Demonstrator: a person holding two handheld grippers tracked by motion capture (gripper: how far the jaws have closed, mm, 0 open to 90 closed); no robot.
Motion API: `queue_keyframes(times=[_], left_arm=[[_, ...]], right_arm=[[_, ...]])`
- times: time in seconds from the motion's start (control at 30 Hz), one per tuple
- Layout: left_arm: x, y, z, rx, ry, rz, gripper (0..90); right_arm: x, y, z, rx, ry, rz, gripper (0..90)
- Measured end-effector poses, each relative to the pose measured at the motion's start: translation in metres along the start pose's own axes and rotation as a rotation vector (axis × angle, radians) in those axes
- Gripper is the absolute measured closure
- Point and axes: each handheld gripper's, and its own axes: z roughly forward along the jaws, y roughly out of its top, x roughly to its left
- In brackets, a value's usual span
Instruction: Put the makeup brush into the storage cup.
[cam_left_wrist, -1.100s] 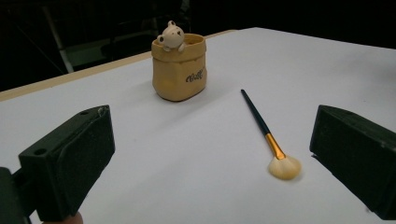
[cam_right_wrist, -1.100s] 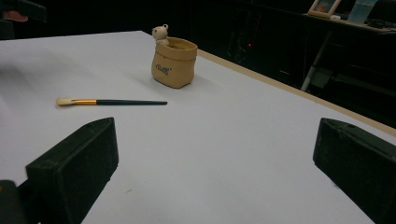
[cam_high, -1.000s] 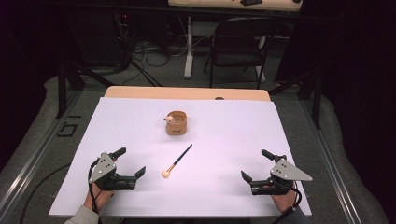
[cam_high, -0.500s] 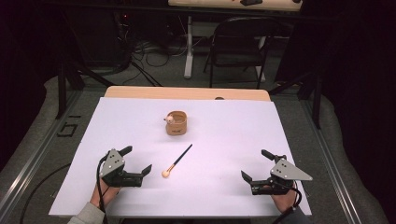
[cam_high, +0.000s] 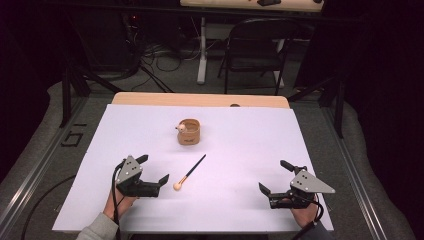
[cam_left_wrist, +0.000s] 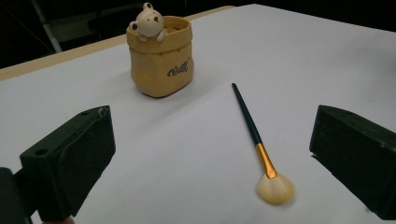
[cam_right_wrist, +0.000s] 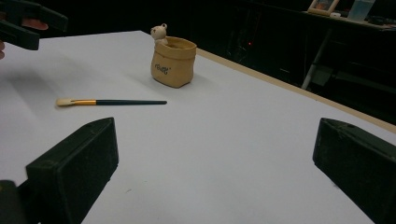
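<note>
One brush (cam_high: 189, 172) lies just right of left tool (cam_high: 154, 169), w/ jaws apart.

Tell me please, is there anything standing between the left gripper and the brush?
Nothing visible does. Only bare white table lies between the open left gripper and the brush; the bear pot stands farther back, off that path.

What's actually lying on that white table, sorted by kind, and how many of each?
Makeup brush: 1
Bear-topped tan pot: 1
Hand-held grippers: 2, the left hand-held gripper and the right hand-held gripper, both open
Total: 4
</note>
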Motion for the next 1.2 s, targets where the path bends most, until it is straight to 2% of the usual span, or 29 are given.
queue_keyframes(times=[0.33,0.67,0.9,1.2], left_arm=[[-0.004,0.003,0.008,0.059,0.011,-0.001,0.2],[-0.006,0.009,0.019,0.089,0.014,-0.013,0.4],[-0.008,0.013,0.025,0.101,-0.007,-0.012,0.4],[-0.010,0.020,0.032,0.132,-0.012,0.001,0.5]], right_arm=[[0.000,0.000,-0.001,0.003,-0.003,-0.001,0.0],[0.000,0.000,-0.001,0.006,0.002,-0.005,0.0],[0.000,0.000,0.000,0.003,0.000,-0.007,0.0],[0.000,0.000,0.000,0.002,-0.003,-0.006,0.0]])
